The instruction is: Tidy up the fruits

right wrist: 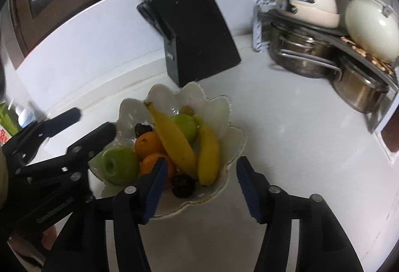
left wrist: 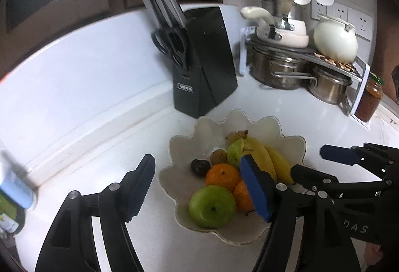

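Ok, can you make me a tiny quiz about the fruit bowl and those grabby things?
1. True or false: the white scalloped ceramic bowl holds two yellow bananas.
2. What stands just behind the bowl? A) black knife block B) a toaster C) a red kettle
3. Fill in: neither the left gripper nor the right gripper is holding any ____.

Key: 1 true. 2 A. 3 fruit; both stand open over the bowl, nothing pressed between the pads.
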